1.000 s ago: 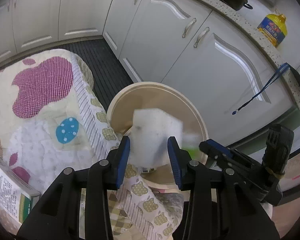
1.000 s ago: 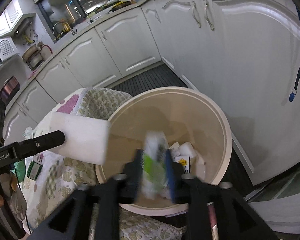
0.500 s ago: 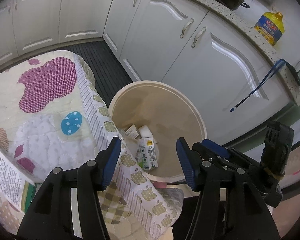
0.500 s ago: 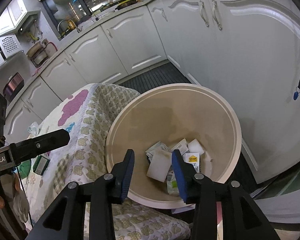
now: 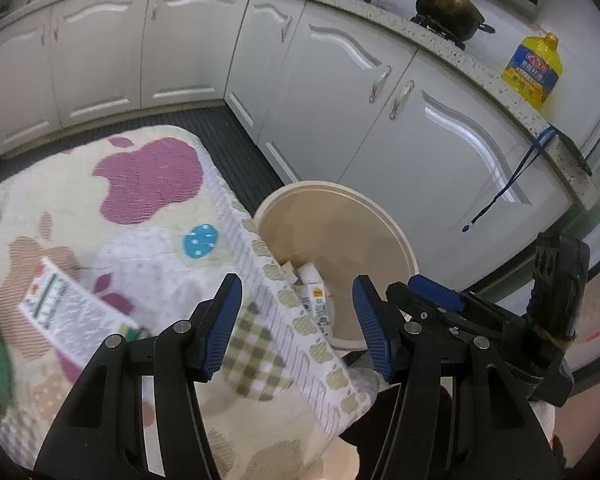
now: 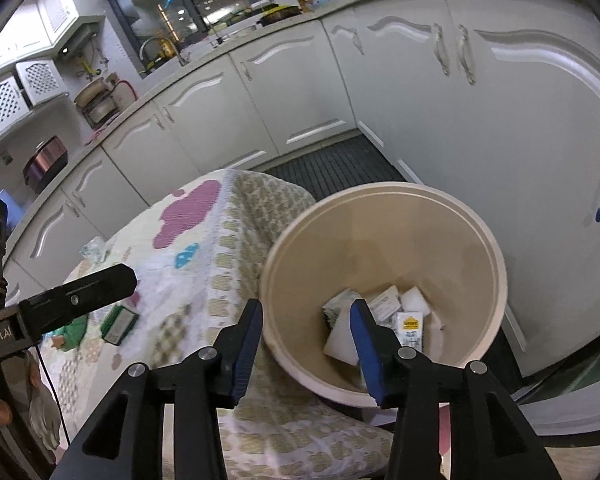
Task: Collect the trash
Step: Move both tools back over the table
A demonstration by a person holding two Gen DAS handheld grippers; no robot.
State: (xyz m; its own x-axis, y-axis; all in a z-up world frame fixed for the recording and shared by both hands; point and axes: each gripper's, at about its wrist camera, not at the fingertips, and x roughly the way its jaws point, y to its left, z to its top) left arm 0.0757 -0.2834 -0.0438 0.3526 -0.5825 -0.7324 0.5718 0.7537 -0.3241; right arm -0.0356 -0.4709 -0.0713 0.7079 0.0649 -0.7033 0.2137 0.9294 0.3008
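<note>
A: What is being noticed as changed?

B: A second ago a white foam block was being gripped by the left tool (image 5: 296, 320) and a carton by the right tool (image 6: 306, 340). Now nothing is being held by either; both pieces are lying in the beige bin (image 6: 496, 280), just beyond the right tool's tips, with the white foam block (image 6: 340, 340) resting among the cartons (image 6: 410, 328).

A: And the tools?

B: The left tool is being kept released, jaws apart. The right tool's jaws are opening, with nothing between them. Both are being angled downward and drawn back from the bin.

A: What is being left?

B: A printed box (image 5: 72, 316) and a green item (image 6: 72, 330) are lying on the quilted tabletop (image 5: 148, 184), left of the left tool, probably being targeted next.
</note>
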